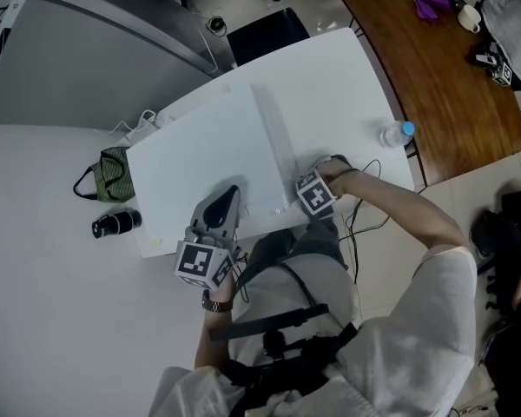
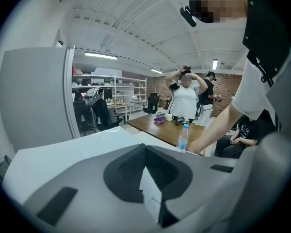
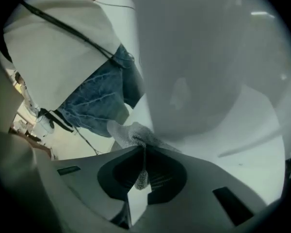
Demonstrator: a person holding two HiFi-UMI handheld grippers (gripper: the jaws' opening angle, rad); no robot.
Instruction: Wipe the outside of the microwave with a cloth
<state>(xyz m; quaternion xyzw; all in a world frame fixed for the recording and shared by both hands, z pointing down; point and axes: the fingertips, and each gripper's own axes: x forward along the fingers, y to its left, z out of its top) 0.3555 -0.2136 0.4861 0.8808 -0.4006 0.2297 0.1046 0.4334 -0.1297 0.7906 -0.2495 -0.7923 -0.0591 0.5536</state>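
left gripper [image 1: 231,195] closed, empty, over microwave [image 1: 200,150] top | your right gripper [image 3: 144,150] pinches cloth [image 3: 129,132] | likely soft, limp, light: grip a bunched fold

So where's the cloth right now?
In the right gripper view, the cloth is pinched in the right gripper's jaws, at the edge of the white microwave.

Light: bright, even, from ceiling strip lights [image 2: 101,56]
Gripper views: fisheye bend, dark corners
Right gripper view: dimmer, soft focus
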